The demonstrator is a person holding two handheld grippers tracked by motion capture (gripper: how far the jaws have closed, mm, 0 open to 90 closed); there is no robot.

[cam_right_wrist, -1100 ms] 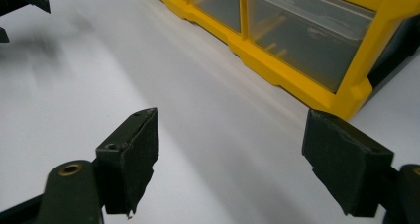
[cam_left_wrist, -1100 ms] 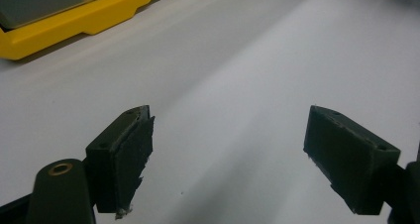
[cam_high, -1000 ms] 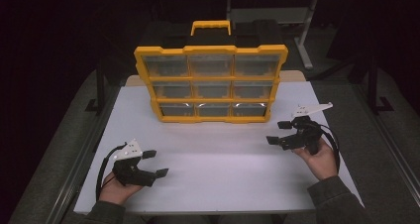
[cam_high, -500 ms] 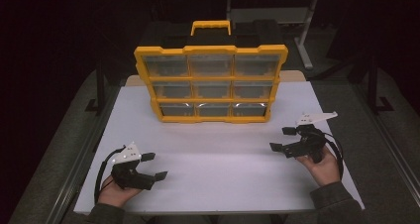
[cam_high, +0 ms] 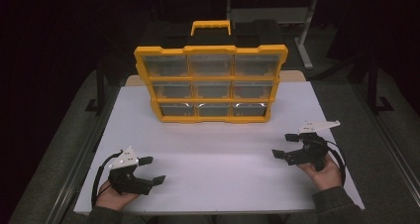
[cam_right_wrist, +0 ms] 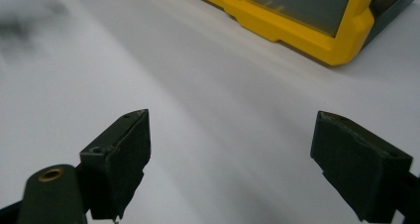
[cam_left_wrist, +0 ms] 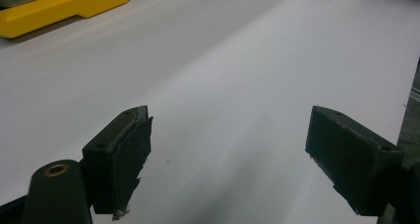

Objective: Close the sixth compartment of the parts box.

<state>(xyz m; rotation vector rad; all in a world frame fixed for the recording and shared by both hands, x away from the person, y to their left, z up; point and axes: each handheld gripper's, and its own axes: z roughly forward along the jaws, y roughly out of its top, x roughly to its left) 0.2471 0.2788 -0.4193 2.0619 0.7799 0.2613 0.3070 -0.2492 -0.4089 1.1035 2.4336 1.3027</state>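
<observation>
A yellow organizer case [cam_high: 210, 83] with clear drawers and a handle on top stands upright at the back middle of the white table [cam_high: 218, 169]. My left gripper [cam_high: 154, 169] rests low near the front left, held in a hand, jaws wide apart and nothing between them. My right gripper [cam_high: 283, 146] is at the right side, also open and holding nothing, pointing left. In the left gripper view my gripper [cam_left_wrist: 228, 159] faces bare table, with the case's base [cam_left_wrist: 64, 6] at the top left. In the right gripper view my gripper [cam_right_wrist: 230, 159] is open, and the case's corner [cam_right_wrist: 297, 28] lies ahead to the right.
The white tabletop spreads wide between the two grippers and in front of the case. Its front edge [cam_high: 213, 211] lies just under the hands. Dark floor and table legs [cam_high: 304, 40] surround the table.
My right gripper has drawn back toward the front edge and lowered a little, still open. The left gripper has barely shifted.
</observation>
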